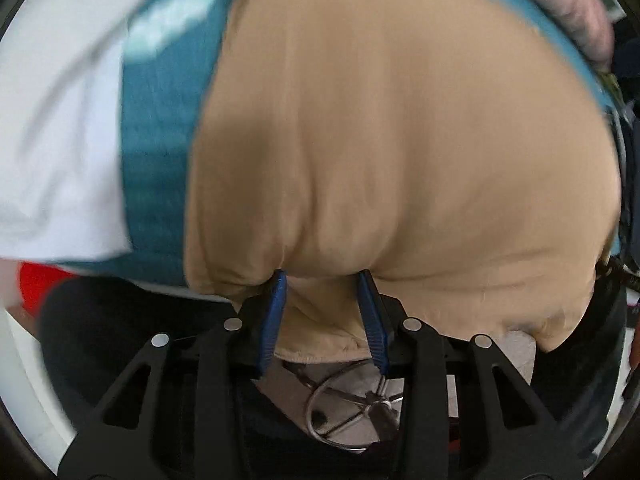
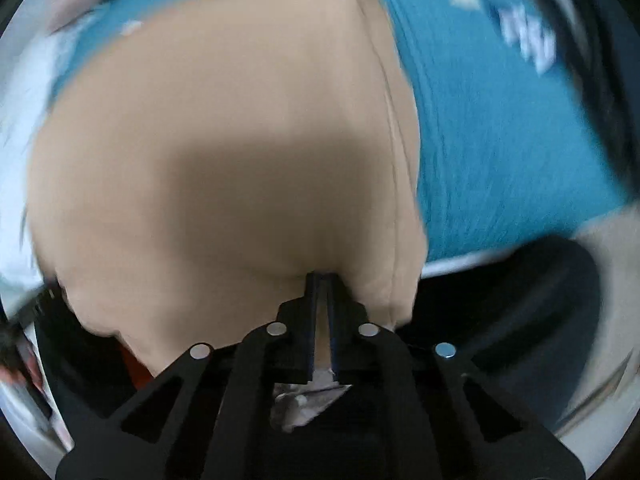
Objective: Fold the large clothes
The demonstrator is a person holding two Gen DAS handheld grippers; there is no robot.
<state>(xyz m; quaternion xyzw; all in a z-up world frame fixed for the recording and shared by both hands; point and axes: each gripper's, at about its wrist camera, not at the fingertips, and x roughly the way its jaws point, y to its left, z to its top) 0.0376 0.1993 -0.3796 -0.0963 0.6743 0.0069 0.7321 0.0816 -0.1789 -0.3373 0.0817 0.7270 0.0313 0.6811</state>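
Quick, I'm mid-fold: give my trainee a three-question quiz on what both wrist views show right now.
1. True or false: the right tongs are shut on the tan garment.
2. What colour is the cloth under the garment? A red, B teal, C black.
3. Fill in: the left tongs have garment fabric bunched between their ____ pads.

Key: 1 true; 2 B; 3 blue.

Tan garment [image 1: 400, 140] fills the space ahead; teal cloth [image 2: 500, 140] lies bare beside it.
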